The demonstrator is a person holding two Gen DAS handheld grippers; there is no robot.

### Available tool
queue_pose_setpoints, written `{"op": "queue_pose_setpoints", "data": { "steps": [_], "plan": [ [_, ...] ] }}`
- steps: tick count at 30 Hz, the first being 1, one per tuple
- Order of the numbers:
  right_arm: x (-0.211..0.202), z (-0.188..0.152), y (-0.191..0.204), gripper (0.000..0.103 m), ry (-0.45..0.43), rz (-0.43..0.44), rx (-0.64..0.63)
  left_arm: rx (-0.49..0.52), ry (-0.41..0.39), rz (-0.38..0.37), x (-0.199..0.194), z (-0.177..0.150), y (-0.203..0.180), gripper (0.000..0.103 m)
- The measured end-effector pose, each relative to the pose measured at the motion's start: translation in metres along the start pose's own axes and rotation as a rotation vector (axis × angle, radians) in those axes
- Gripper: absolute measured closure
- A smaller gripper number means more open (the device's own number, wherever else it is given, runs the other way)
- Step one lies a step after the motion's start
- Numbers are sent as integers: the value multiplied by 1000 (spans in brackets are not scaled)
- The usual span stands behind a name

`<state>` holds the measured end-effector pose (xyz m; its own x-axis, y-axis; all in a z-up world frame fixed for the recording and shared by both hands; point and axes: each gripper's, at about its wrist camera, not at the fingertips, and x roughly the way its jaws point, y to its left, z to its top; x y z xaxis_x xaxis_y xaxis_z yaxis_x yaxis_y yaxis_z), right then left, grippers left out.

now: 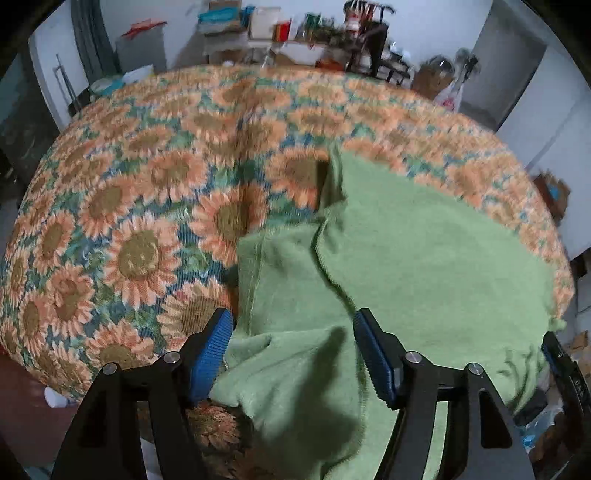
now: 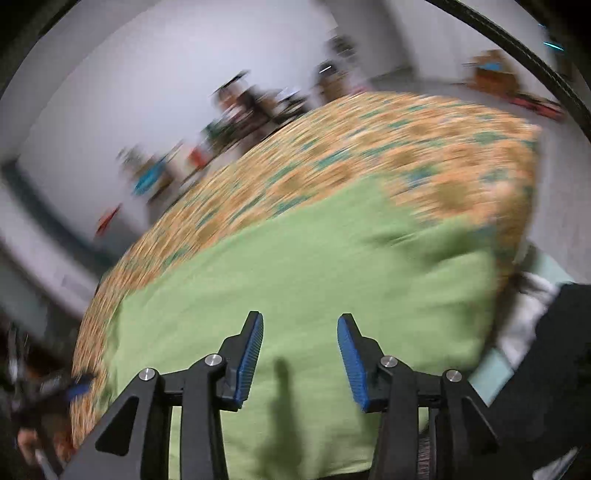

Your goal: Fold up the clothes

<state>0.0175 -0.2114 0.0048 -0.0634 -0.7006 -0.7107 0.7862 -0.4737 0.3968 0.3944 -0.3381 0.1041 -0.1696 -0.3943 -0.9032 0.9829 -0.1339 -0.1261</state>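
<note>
A green garment (image 1: 406,251) lies spread on a sunflower-print bed cover (image 1: 129,206), with a fold or sleeve edge running down its left part. My left gripper (image 1: 293,332) is open just above the garment's near left edge, its blue pads either side of the cloth, not holding it. In the right wrist view, which is blurred, the same green garment (image 2: 303,269) fills the middle. My right gripper (image 2: 300,343) is open above it and holds nothing. The right gripper's tip (image 1: 557,354) shows at the left wrist view's right edge.
The bed cover (image 2: 424,147) reaches to the far and right edges of the bed. Beyond it stand cluttered tables and shelves (image 1: 295,29) against a white wall. Boxes and bags (image 1: 439,77) sit on the floor at the right.
</note>
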Motion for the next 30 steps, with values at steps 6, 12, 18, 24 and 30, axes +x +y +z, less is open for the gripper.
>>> {"op": "queue_pose_setpoints", "data": {
  "steps": [6,12,18,24,30],
  "plan": [
    [10,-1,-3,62,40,-235,-40,-116,61,14,7,-20,49,32],
    [-20,1,9,56,6,-155,-37,-142,21,-26,-21,-13,54,38],
    [-14,-42,32,57,49,-106,-106,219,51,-197,-27,-20,-41,38],
    [-45,-78,-10,53,55,-117,4,298,96,-139,-1,-31,-65,38],
    [-40,-101,-63,45,160,126,238,290,116,-86,4,-44,-51,38]
  ]
}}
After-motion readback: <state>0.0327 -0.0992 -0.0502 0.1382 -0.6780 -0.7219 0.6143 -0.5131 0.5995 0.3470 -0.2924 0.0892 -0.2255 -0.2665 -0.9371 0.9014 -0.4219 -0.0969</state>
